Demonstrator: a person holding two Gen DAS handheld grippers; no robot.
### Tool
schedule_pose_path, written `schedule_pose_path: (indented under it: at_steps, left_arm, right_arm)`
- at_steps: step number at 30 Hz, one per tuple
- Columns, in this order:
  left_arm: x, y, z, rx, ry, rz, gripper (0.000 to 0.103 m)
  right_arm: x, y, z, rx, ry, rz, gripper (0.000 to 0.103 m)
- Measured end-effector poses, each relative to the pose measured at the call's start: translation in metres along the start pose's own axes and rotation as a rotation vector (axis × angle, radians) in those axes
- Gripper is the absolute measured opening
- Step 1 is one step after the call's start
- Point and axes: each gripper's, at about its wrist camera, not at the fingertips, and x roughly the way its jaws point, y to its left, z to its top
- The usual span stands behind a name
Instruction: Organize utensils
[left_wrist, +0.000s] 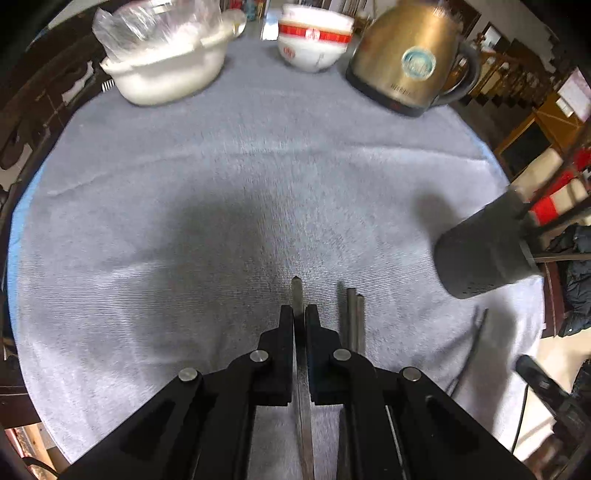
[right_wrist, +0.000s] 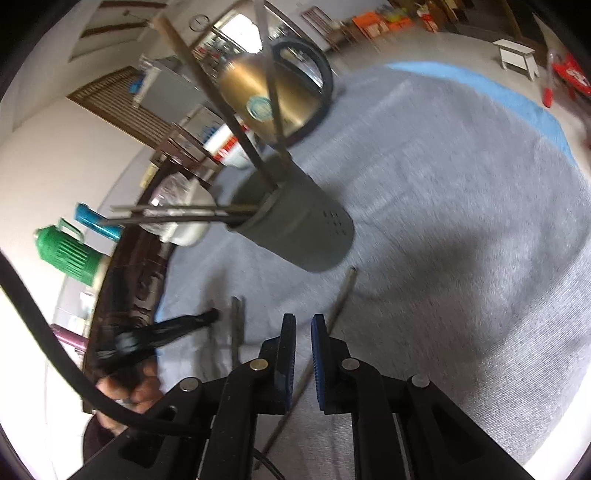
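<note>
The left claw (left_wrist: 300, 314) points steeply down toward the tabletop (left_wrist: 221, 184), its two black fingers (left_wrist: 286, 325) drawn almost together and pressing on a flat metal chopstick (left_wrist: 297, 291) that runs between them and sticks out past the tips. The right claw (right_wrist: 303, 325) angles down less steeply, its blue-padded fingers (right_wrist: 290, 354) standing slightly apart with nothing pinched between them. In the right wrist view the left claw (right_wrist: 207, 319) appears blurred at the left, with the person's hand (right_wrist: 129, 391) behind it.

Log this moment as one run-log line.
left hand-held gripper: shut on chopstick | right hand-held gripper: open, empty | holder: several chopsticks
</note>
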Motion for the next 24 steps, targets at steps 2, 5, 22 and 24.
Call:
schedule_pose_path:
  at_steps: [2,5,22,24]
  left_arm:
    - [-0.021,0.003,-0.007,0.003,-0.037,-0.023,0.006]
    - [-0.053,0.005,-0.016,0.009,-0.091,-0.051,0.006]
    - [-0.121,0.0,-0.043,0.083,-0.295,-0.044,0.006]
    - [-0.124,0.001,-0.048,0.082,-0.304,-0.041,0.006]
  right_arm:
    - [0.011,0.004,0.0,-0.011,0.017,-0.03,0.015]
    - [0.027,0.011,0.001,-0.028,0.034,-0.087,0.016]
    - [0.079,0.037,0.012,-0.066,0.082,-0.421,0.015]
    - [0.08,0.04,0.012,-0.08,0.068,-0.413,0.014]
